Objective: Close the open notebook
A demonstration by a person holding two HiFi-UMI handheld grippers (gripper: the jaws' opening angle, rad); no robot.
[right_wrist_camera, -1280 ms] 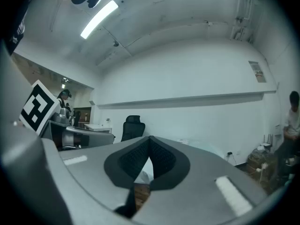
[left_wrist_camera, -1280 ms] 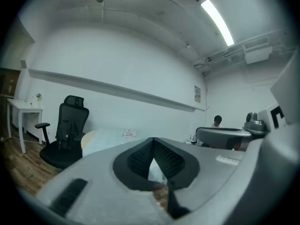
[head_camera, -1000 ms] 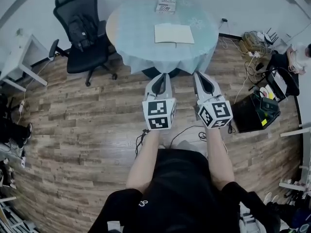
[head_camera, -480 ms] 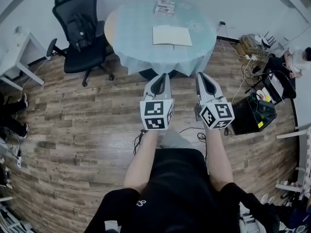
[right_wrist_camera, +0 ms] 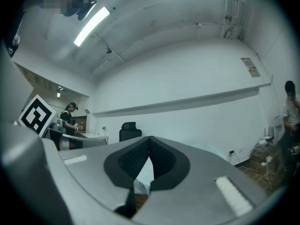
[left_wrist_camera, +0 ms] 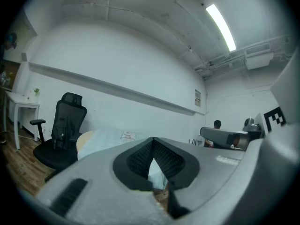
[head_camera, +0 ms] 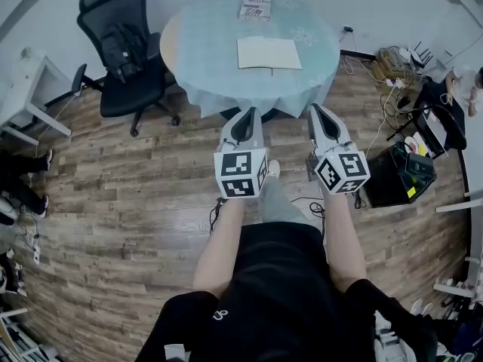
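The open notebook (head_camera: 269, 53) lies flat with pale pages up, near the middle of a round counter (head_camera: 198, 66) draped in light blue cloth. A small printed booklet (head_camera: 256, 8) sits at the far edge. A black office chair (head_camera: 124, 51) stands left on the wood-plank floor (head_camera: 113, 202). The left claw (head_camera: 246, 115) and right claw (head_camera: 316, 111) are both pinched closed and empty, on the near side, well short of the notebook.

Bare floor (head_camera: 136, 202) lies open up to the round table (head_camera: 204, 59). An office chair (head_camera: 124, 51) crowds its left side. Only a booklet (head_camera: 256, 8) lies beyond the notebook (head_camera: 269, 53).
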